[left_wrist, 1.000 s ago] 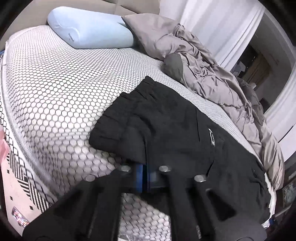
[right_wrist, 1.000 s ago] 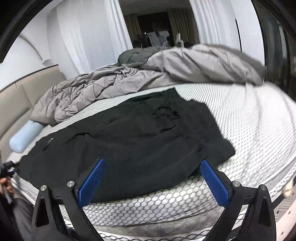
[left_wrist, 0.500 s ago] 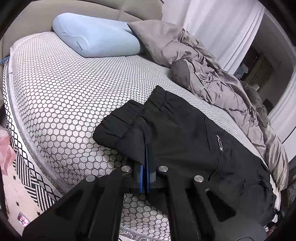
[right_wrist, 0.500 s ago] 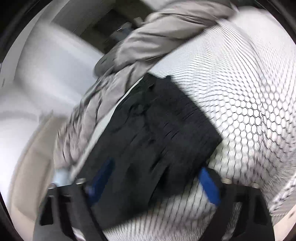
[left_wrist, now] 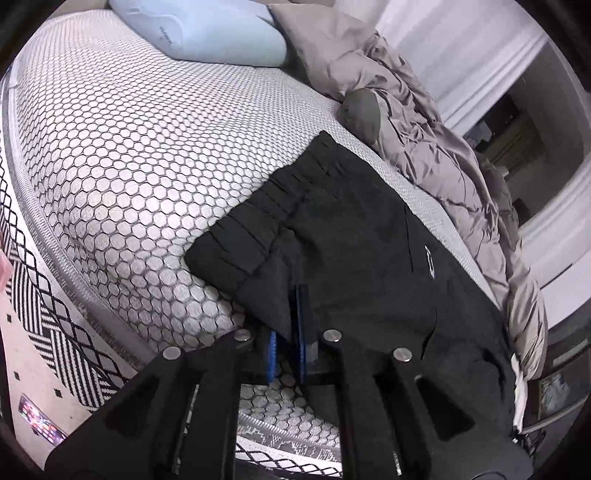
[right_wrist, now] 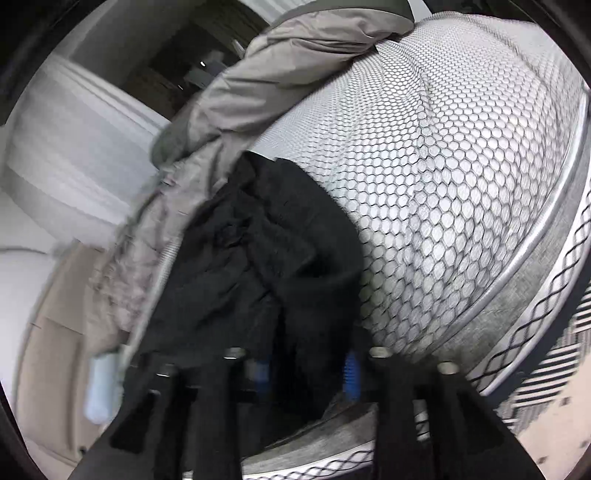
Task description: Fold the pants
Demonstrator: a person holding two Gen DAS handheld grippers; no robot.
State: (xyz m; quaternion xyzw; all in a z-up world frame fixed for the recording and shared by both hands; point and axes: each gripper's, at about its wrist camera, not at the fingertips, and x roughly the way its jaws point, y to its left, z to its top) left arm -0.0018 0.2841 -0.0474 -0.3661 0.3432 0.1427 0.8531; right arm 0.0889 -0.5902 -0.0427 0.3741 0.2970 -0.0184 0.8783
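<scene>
Black pants [left_wrist: 369, 240] lie spread across the honeycomb-patterned mattress [left_wrist: 129, 147], waistband toward the pillow. My left gripper [left_wrist: 286, 350] sits at the near edge of the waist end. Its blue pads [left_wrist: 301, 332] are parting slightly, with a fold of the black cloth still pinched between them. In the right wrist view the other end of the pants [right_wrist: 258, 258] hangs over the bed's edge. My right gripper [right_wrist: 306, 371] straddles that end and its jaws are closing, with bunched cloth between the blue pads [right_wrist: 351, 373]. The picture there is blurred.
A rumpled grey duvet [left_wrist: 424, 122] is piled along the far side of the bed, also the duvet [right_wrist: 277, 66] in the right view. A light blue pillow [left_wrist: 207, 33] lies at the head. A black-and-white patterned rug [left_wrist: 48, 295] covers the floor below the mattress [right_wrist: 443, 184].
The right gripper rolled, dropped to the bed's edge and narrowed its wide-open jaws around the pants' end. The left gripper shifted slightly along the bed and its pads parted a little.
</scene>
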